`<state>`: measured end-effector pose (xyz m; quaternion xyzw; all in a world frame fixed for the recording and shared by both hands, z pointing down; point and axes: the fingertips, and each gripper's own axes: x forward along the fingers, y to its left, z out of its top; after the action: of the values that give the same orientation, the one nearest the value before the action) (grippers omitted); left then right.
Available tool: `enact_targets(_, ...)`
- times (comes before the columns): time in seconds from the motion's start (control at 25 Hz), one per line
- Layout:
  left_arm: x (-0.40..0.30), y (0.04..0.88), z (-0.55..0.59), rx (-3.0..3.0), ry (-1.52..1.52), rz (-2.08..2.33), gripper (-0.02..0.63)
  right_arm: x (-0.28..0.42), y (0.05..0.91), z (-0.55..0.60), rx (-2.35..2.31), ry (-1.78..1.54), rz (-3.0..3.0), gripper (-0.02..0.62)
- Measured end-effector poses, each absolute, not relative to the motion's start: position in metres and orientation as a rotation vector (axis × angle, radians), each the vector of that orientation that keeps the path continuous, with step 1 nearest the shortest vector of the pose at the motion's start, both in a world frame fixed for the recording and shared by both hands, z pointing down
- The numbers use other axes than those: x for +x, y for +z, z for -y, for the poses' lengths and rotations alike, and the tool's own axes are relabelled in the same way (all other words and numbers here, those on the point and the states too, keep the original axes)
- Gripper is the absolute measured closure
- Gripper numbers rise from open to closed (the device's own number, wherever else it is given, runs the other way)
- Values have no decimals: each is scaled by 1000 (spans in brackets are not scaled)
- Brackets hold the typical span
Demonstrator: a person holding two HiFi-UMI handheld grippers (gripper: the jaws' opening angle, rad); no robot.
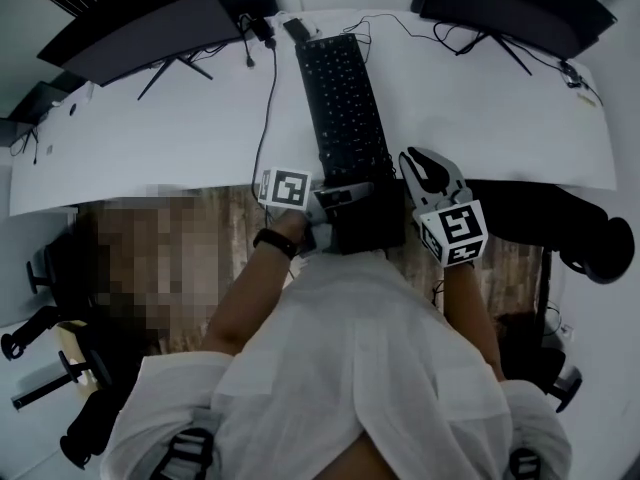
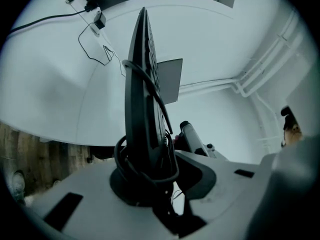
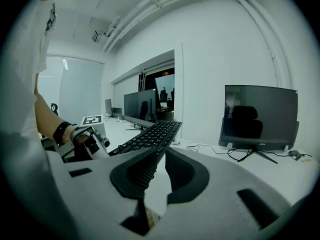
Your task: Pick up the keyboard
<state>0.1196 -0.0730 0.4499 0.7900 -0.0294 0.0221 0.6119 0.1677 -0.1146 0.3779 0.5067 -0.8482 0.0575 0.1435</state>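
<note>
A long black keyboard (image 1: pixel 345 98) runs from the desk's far edge toward me, its near end held up between both grippers. My left gripper (image 1: pixel 335 200) is shut on that near end. In the left gripper view the keyboard (image 2: pixel 142 84) stands edge-on between the jaws, with its black cable (image 2: pixel 167 134) looped round it at my left gripper (image 2: pixel 150 169). My right gripper (image 1: pixel 410 168) is at the keyboard's right side. In the right gripper view the keyboard (image 3: pixel 150 134) runs out leftward from my right gripper (image 3: pixel 161 159), whose jaws pinch its near edge.
The white desk (image 1: pixel 180 138) carries one dark monitor (image 1: pixel 150 28) at far left and another monitor (image 1: pixel 510 3) at far right, with cables trailing between them. A black office chair (image 1: pixel 570 233) stands at the right. Wooden floor shows below the desk edge.
</note>
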Motion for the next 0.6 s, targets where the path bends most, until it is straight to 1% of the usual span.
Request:
enact_targets(0.12,132,430,67,1790,24,27,514,187,366,106,1579,176,2436,558)
enact_targets(0.28,133,429,68,1806,72,23,514,204,351,103,1706,182,2424,591)
enact_targets(0.6,134,426,69,1793,128,-18,515,206,343,104,1768,141,2393,594)
